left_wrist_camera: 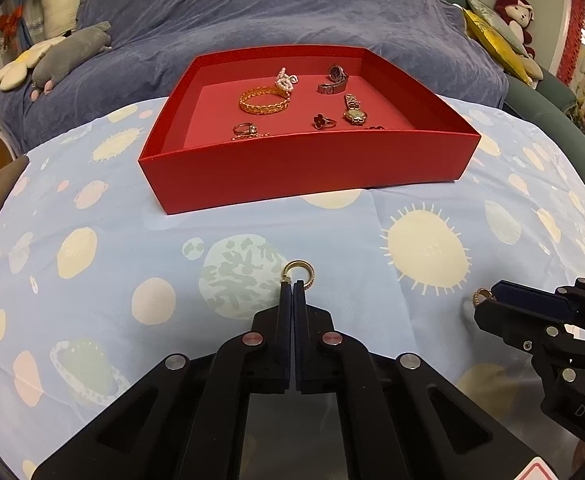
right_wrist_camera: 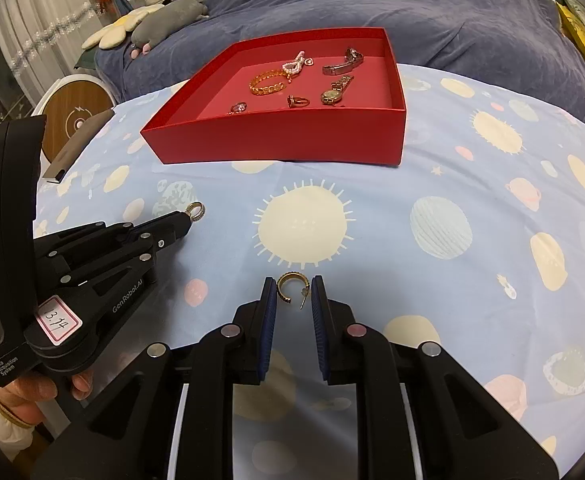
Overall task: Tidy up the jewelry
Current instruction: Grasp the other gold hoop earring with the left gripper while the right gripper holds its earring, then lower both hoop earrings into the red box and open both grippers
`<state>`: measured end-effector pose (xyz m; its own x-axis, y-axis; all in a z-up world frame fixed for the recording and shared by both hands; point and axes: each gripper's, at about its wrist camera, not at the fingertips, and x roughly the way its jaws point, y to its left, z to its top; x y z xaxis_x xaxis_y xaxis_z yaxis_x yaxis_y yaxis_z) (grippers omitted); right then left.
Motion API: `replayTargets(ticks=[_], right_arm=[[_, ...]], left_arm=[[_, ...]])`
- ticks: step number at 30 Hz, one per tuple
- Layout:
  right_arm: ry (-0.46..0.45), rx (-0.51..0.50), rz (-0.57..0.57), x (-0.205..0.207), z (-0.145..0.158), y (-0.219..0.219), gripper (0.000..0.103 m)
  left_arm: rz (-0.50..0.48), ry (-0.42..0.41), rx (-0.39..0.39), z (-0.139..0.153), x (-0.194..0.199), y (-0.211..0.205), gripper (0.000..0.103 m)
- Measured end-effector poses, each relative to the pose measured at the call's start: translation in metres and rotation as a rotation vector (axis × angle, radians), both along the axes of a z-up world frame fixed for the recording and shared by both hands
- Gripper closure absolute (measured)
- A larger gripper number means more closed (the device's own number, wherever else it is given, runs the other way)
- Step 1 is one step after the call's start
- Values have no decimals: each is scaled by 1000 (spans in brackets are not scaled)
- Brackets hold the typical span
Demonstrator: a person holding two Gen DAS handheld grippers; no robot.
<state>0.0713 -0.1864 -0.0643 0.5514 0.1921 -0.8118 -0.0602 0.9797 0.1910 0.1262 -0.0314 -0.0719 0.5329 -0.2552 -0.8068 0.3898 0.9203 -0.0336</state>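
2 tiny, light, stiff hoop earrings wait on the worktop.
Left tongs [left_wrist_camera: 293, 286] are clamped on 1 earring [left_wrist_camera: 301, 273]; right tongs [right_wrist_camera: 291, 290] stand apart around the other earring [right_wrist_camera: 289, 286], best gripped across its band.

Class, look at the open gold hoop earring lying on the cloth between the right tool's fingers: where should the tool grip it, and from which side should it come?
Grip the curved gold band of the hoop earring, not its thin post. It lies flat on the cloth, so the right tool should probably come steeply from above, its fingers straddling the hoop and closing across its width.

Left tongs [right_wrist_camera: 190, 216] read "GenRobot.AI", tag "13.14"
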Motion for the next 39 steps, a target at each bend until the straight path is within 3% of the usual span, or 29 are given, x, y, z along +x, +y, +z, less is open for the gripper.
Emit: replayTargets(ticks=[13, 17, 21, 39], right_arm=[[-11, 11, -4, -1, 6, -4, 86], [-12, 12, -7, -1, 6, -5, 86], [-12, 14, -6, -1, 6, -5, 86], [-16, 19, -7, -1, 8, -5, 86]], left_arm=[[-6, 51, -70, 3, 0, 8, 103], [-19, 28, -64, 7, -3, 2, 95], [-30, 20, -57, 5, -1, -7, 79], [13, -33, -8, -1, 6, -8, 79]])
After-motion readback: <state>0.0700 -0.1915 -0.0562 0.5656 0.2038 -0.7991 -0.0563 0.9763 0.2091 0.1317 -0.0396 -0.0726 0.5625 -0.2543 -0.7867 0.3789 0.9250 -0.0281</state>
